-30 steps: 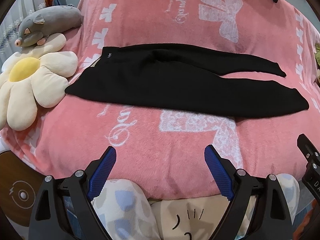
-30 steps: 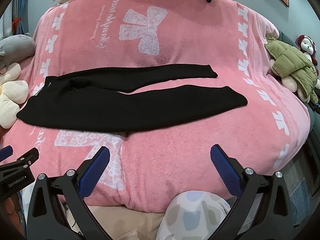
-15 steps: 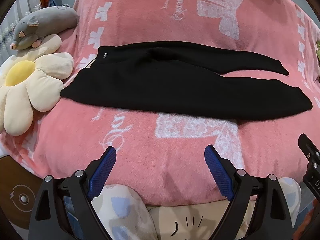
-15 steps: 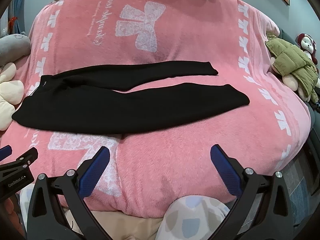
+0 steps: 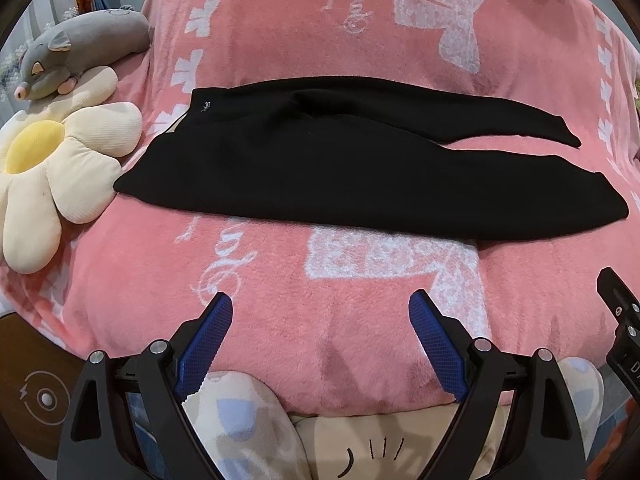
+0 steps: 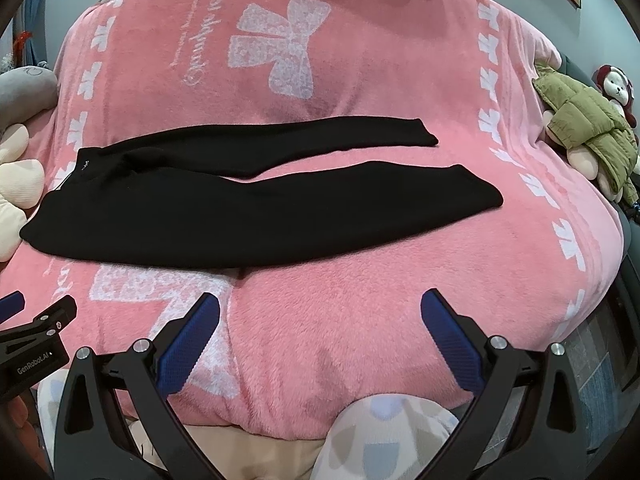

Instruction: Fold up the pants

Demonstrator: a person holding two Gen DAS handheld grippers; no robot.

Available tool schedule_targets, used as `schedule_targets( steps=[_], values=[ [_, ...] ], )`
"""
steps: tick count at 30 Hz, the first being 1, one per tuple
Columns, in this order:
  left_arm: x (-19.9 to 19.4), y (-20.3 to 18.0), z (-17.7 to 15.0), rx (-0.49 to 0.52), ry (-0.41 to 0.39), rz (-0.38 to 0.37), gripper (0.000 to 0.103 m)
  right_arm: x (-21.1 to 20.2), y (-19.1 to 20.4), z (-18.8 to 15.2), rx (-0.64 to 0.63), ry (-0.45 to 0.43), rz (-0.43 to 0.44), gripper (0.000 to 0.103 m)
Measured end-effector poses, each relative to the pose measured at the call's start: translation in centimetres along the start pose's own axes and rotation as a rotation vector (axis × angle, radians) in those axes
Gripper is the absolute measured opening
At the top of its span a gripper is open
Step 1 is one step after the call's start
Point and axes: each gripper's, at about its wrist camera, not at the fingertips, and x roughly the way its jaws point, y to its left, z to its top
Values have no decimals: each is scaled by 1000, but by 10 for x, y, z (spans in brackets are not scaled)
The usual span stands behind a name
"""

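Black pants (image 5: 320,176) bear an unreadable waistband label; both grippers (image 5: 320,320) (image 6: 320,320) gape empty.

Black pants (image 5: 304,176) — pink blanket (image 5: 320,20) with white bows; blue-padded tongs (image 5: 320,312).

pants (image 5: 320,176) on blanket (image 5: 360,288) — flower pillow (image 5: 56,176) left | waistband left

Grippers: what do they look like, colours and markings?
Both alike. The left gripper and right gripper each have two black angular fingers with triangular cut-outs, silver pivot bolts and blue textured pads. The left gripper's body reads "GenRobot.AI" in white in the right wrist view. No cables or sleeves visible.
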Motion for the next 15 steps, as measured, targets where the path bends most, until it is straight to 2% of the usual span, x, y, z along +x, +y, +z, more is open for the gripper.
schedule_targets(
  steps=[15],
  values=[
    [2,-2,4,2,0,8,88,6,-3,2,2,2,-5,98]
  ],
)
